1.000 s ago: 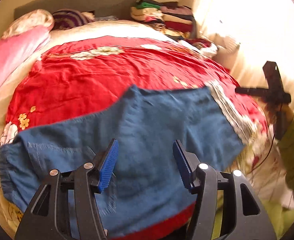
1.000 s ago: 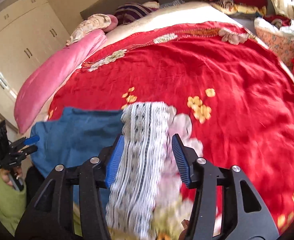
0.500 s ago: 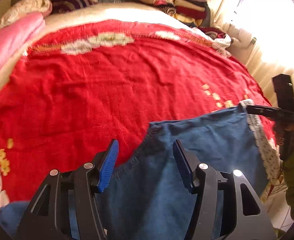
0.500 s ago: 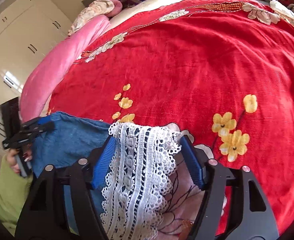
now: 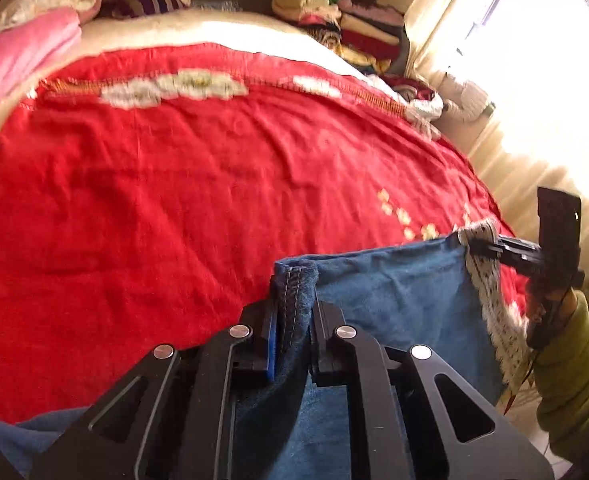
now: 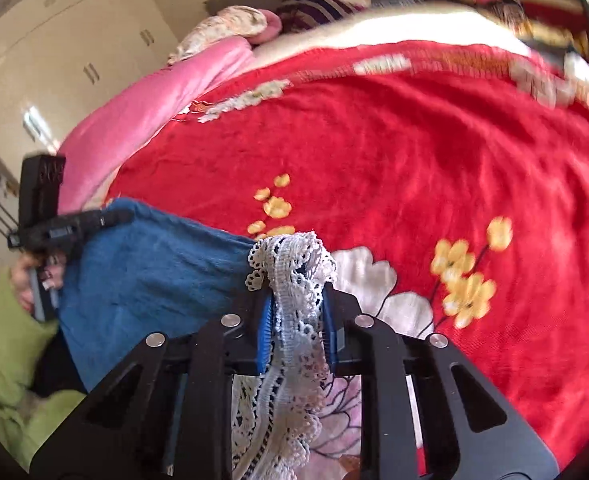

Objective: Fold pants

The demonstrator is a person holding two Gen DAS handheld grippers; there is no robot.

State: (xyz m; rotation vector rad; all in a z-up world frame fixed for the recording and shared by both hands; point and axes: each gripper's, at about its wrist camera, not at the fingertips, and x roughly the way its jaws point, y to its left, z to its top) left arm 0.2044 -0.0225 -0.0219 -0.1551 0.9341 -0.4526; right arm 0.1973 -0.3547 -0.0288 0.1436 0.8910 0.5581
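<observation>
Blue pants (image 5: 394, 292) with a white lace hem (image 6: 290, 264) lie at the near edge of a red flowered bedspread (image 5: 174, 200). In the left wrist view my left gripper (image 5: 294, 292) is closing, its pads pressing a stitched blue seam edge. It also shows in the right wrist view as the left gripper (image 6: 110, 216) at the cloth's far left corner. My right gripper (image 6: 296, 300) is closing on the lace hem, which bunches between its blue pads. The pants (image 6: 154, 264) stretch between the two grips. The right gripper (image 5: 478, 246) shows at the lace corner.
A pink quilt (image 6: 154, 108) and pillows lie along the bed's left side. Folded clothes (image 5: 334, 12) are stacked at the far right corner. A pale wardrobe (image 6: 54, 60) stands left, bright curtains (image 5: 534, 80) right. Green sleeves (image 5: 570, 368) hold the grippers.
Both grippers went from open to clamped: the left onto the blue seam edge, the right onto the lace hem. The left view slid from the pants' middle to their upper edge.
</observation>
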